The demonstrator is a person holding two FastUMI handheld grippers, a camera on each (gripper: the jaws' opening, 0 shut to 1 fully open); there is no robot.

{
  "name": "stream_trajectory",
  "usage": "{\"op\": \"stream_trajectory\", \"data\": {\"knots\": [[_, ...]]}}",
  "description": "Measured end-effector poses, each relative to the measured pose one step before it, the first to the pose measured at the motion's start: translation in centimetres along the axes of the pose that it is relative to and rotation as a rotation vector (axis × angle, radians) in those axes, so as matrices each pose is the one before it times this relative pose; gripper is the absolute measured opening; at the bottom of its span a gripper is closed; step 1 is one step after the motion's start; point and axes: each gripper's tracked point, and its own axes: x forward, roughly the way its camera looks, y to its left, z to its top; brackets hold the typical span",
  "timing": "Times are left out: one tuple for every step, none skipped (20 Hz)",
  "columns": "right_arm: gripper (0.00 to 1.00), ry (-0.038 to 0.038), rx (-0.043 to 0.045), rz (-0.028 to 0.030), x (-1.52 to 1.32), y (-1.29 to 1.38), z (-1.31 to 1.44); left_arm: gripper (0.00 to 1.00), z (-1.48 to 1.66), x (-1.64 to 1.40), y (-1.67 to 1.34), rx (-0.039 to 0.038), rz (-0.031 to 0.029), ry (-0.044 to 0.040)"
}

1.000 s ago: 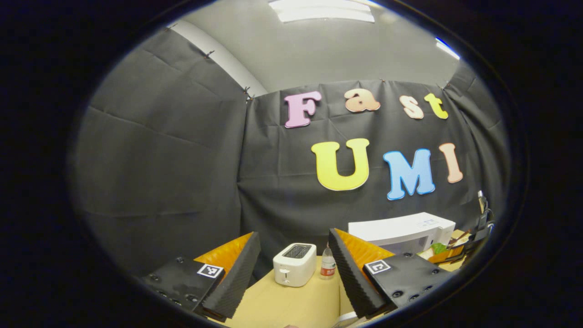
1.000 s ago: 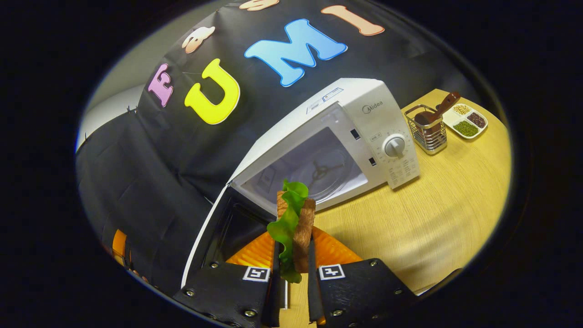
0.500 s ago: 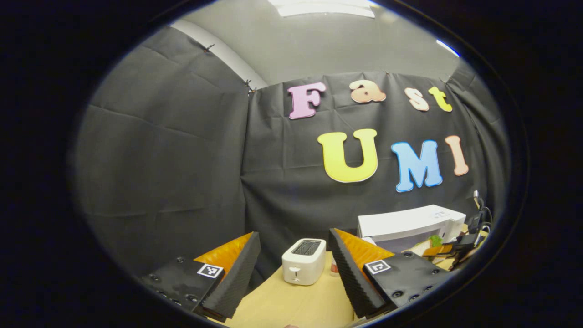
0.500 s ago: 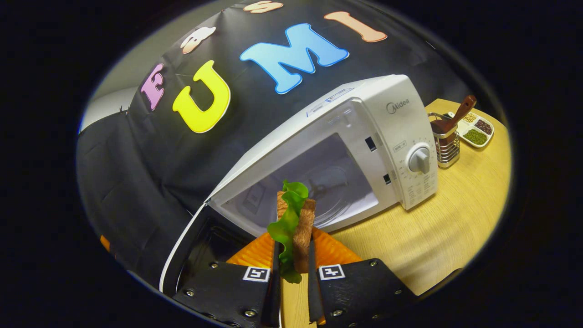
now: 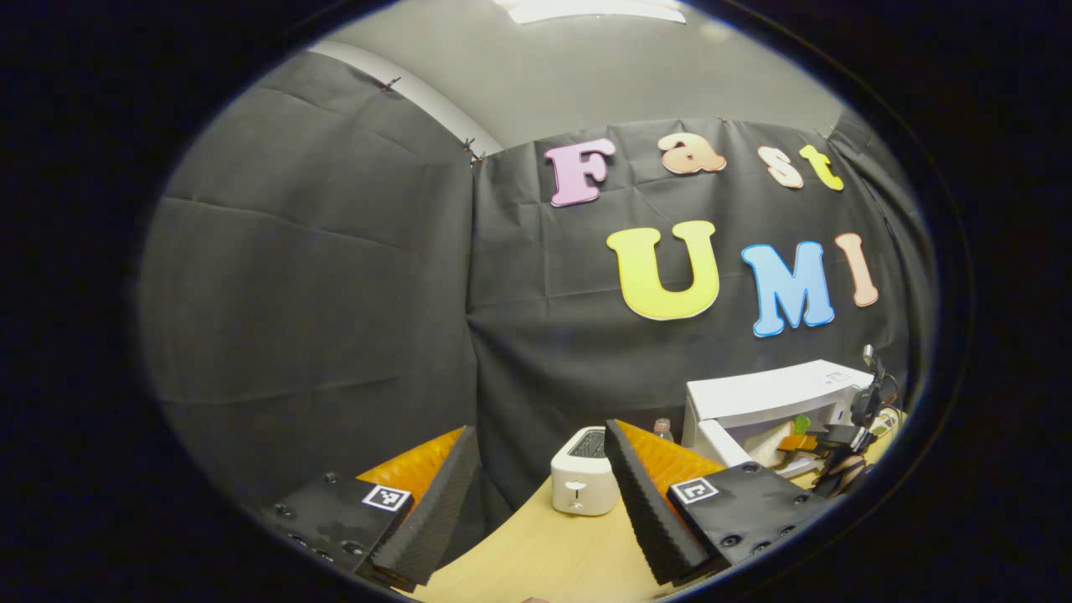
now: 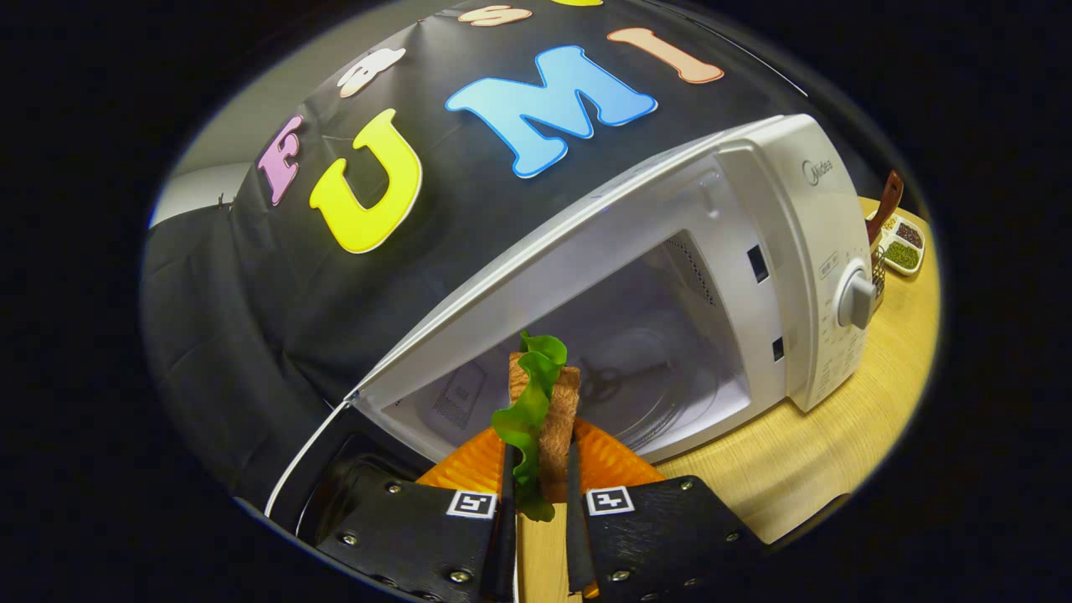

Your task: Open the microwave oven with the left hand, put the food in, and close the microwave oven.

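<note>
In the right gripper view my right gripper (image 6: 540, 448) is shut on a sandwich (image 6: 544, 419) of brown bread and green lettuce, held upright just in front of the white microwave (image 6: 754, 251). The microwave door (image 6: 335, 469) hangs wide open at the lower left, and the glass turntable (image 6: 636, 394) shows inside the cavity. In the left gripper view my left gripper (image 5: 536, 494) stands open and holds nothing, well left of the microwave (image 5: 770, 394). Far off at that view's right edge the other gripper (image 5: 837, 440) carries the sandwich at the microwave's opening.
A white toaster (image 5: 578, 477) and a small bottle (image 5: 662, 429) stand on the wooden table (image 5: 536, 553) ahead of my left gripper. Right of the microwave are a wire utensil holder (image 6: 879, 260) and a white tray of grains (image 6: 904, 247).
My right gripper has carried the sandwich closer to the microwave's open cavity, which now looms larger. The left gripper has swung leftward, so toaster and microwave slid right in its view.
</note>
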Motion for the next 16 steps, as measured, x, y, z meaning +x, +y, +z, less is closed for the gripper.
{"op": "stream_trajectory", "data": {"knots": [[0.24,-0.00484,-0.00154,-0.00975,0.514,-0.272,0.108,0.97,-0.024,0.05,0.016,0.00006,0.00156,0.00222],[0.24,-0.0062,-0.00368,-0.00929,0.44,-0.238,-0.016,0.97,-0.257,0.066,-0.042,0.00192,0.00006,0.00217],[0.24,-0.0033,-0.00677,-0.00955,0.468,-0.304,0.12,0.97,-0.107,0.042,0.03,0.00299,-0.0008,0.00206],[0.24,0.00171,-0.01265,-0.01366,0.387,-0.403,-0.152,0.97,-0.014,0.077,0.006,0.00342,-0.00092,0.00206],[0.25,-0.00081,-0.01401,-0.00771,0.229,-0.236,-0.005,0.94,-0.372,-0.082,-0.122,0.00263,-0.00109,0.00405],[0.24,0.00165,-0.01764,-0.0103,0.14,-0.17,-0.109,0.94,-0.246,0.267,-0.259,0.00196,-0.00221,0.00385],[0.3,0.00001,-0.02607,-0.01764,0.197,-0.348,-0.11,0.94,-0.065,0.19,-0.097,0.00065,-0.00114,0.0016],[0.31,-0.00923,-0.03074,-0.01731,0.171,-0.184,0.031,0.94,0.035,-0.003,-0.057,-0.00012,-0.00109,-0.0006],[0.35,-0.01245,-0.0355,-0.02437,0.07,-0.354,0.238,0.94,0.118,-0.017,0.001,-0.00049,-0.00222,-0.00309],[0.38,-0.01616,-0.03955,-0.03217,0.24,-0.599,0.226,0.97,0.194,0.011,-0.079,0.00174,-0.00211,-0.00477],[0.47,-0.0053,-0.02728,-0.02089,0.112,-0.387,0.132,0.94,-0.101,-0.223,0.145,0.00424,-0.00059,-0.00279],[0.51,-0.00496,-0.0163,-0.00614,0.01,-0.103,0.088,0.94,0.055,0.068,0.129,0.00314,-0.00062,-0.00194],[0.53,-0.00667,-0.02235,-0.01867,0.217,-0.288,0.281,0.97,0.029,-0.026,0.163,-0.00068,0.001,-0.00114],[0.56,0.00205,-0.04372,-0.02593,-0.032,-0.471,-0.104,0.94,0.043,-0.169,0.141,-0.00375,0.00079,-0.00113],[0.68,0.00113,-0.04315,-0.01879,0.049,-0.214,-0.179,0.97,-0.175,-0.023,0.056,-0.00553,0.00132,-0.00206],[0.7,0.00026,-0.04467,-0.01812,-0.118,-0.426,0.053,0.97,-0.078,-0.145,0.153,-0.00552,0.00133,-0.00044]]}}
